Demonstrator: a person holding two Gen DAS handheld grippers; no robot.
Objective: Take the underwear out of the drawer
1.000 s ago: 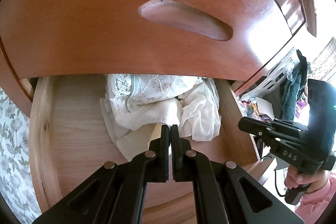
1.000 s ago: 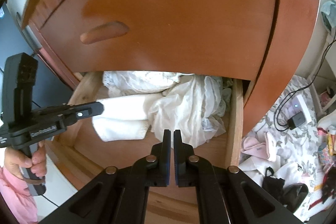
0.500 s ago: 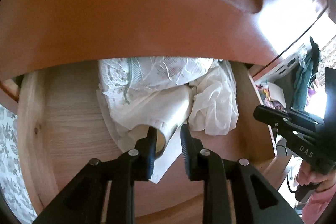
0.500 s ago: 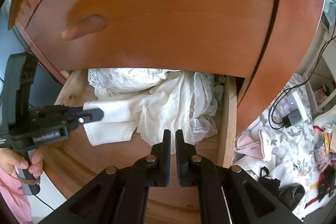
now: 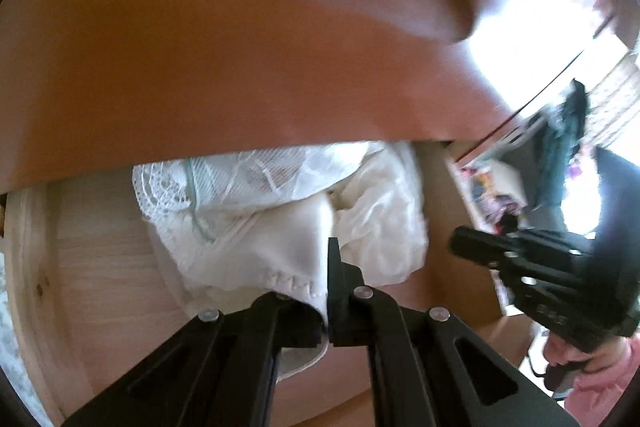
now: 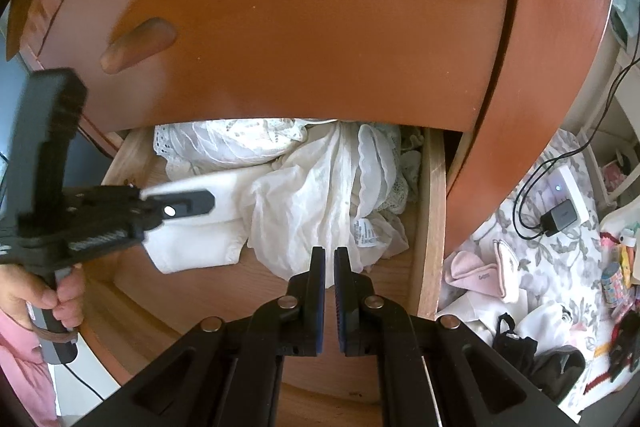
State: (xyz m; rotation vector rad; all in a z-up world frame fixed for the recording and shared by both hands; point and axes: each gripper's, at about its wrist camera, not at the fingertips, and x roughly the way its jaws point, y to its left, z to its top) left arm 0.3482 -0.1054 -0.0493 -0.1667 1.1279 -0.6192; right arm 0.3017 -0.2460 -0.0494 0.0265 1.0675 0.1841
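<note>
While the left gripper [image 5: 326,291] has just closed, pinching cream underwear [image 5: 280,247], right gripper [image 6: 328,267] at five o'clock of the drawer [image 6: 430,211], jaws pressed nearly together, empty.

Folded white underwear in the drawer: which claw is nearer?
Left. The left claw is shut on the folded white underwear; the right claw is shut beside it, empty, over the sheer white garment.
</note>
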